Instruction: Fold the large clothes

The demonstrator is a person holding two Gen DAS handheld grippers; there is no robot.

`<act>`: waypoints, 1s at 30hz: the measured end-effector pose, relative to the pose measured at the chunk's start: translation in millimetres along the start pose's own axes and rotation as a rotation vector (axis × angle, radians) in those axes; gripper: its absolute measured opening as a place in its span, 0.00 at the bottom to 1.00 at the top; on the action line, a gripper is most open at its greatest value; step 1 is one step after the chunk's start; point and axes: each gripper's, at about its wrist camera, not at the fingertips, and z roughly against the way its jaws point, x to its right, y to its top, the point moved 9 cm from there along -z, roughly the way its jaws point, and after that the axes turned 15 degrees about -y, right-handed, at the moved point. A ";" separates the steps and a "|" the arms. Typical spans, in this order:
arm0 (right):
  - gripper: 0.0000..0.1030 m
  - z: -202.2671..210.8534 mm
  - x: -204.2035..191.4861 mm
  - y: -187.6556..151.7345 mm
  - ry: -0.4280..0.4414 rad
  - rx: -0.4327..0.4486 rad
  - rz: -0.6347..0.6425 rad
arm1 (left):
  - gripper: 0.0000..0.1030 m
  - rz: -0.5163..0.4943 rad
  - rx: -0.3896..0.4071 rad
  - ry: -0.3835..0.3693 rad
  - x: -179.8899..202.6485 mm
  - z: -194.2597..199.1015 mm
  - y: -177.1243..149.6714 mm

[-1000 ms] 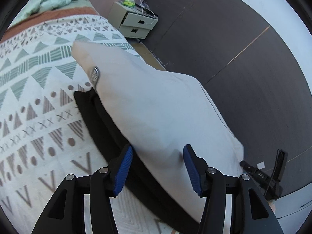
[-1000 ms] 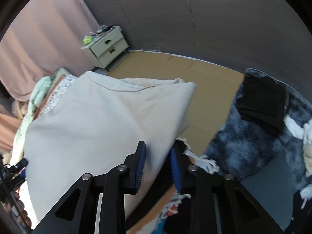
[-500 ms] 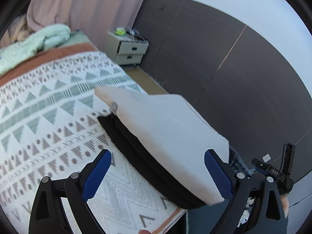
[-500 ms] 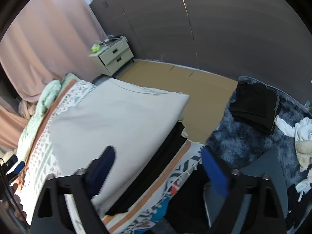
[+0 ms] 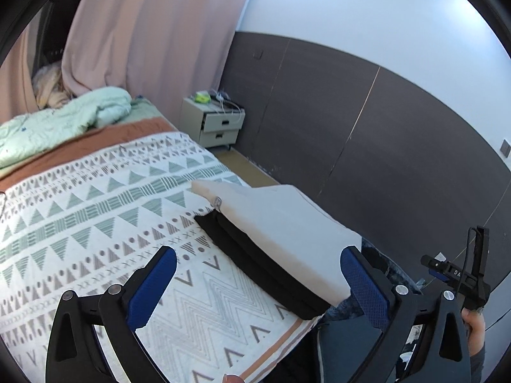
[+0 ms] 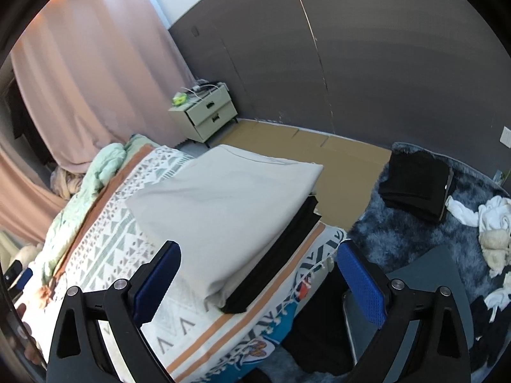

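Folded cream cloth garment (image 5: 281, 233) lies on a folded black garment (image 6: 274, 265) at the patterned bedspread's (image 5: 95, 210) corner; left gripper (image 5: 258, 284) and right gripper (image 6: 258, 281), jaws just opened wide, both empty.

A folded beige garment (image 5: 281, 233) lies flat as a broad rectangle on top of a folded black garment (image 5: 255, 268); the two make a neat stack near the corner of the bed, on the patterned bedspread (image 5: 95, 210); the beige piece (image 6: 223, 210) is smooth, with a small metal ring at one corner; the black one (image 6: 274, 261) shows only as a layered dark edge beneath it, flush along two sides.
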 end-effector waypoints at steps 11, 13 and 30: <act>0.96 83.6 -32.9 -38.1 0.027 0.099 0.063 | 1.00 -0.066 0.060 0.031 13.5 93.1 -33.7; 0.96 99.1 -40.4 -46.0 0.040 0.114 0.081 | 1.00 -0.070 0.074 0.041 14.0 109.7 -41.2; 0.96 190.3 -79.8 -124.1 0.116 0.213 0.187 | 1.00 -0.081 0.224 0.155 11.9 247.4 -111.0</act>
